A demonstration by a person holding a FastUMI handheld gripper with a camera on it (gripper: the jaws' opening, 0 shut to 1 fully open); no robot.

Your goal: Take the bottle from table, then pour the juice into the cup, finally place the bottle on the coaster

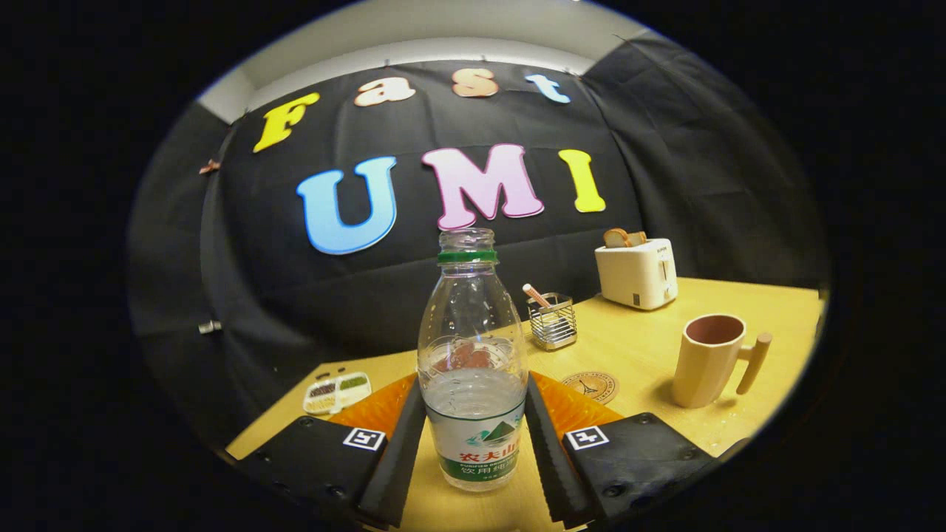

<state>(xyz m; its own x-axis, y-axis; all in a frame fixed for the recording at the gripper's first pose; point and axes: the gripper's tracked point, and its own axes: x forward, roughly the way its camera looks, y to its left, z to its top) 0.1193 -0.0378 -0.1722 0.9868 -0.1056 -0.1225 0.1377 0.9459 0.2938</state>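
Note:
A clear plastic bottle (473, 369) with a green neck ring and no cap stands upright between my fingers, about half full of clear liquid. My gripper (473, 389) is shut on it, and both fingers (403, 451) press on its lower sides by the label. I cannot tell whether its base touches the wooden table (635, 355). A round brown coaster (591, 386) lies just beyond the right finger. A beige cup (706, 362) with a wooden handle stands upright further right, and it looks empty.
A white toaster (637, 272) holding bread slices stands at the back right of the table. A small wire holder (553, 321) sits behind the bottle. A little white tray (336, 391) with compartments lies beyond the left finger, near the table's edge.

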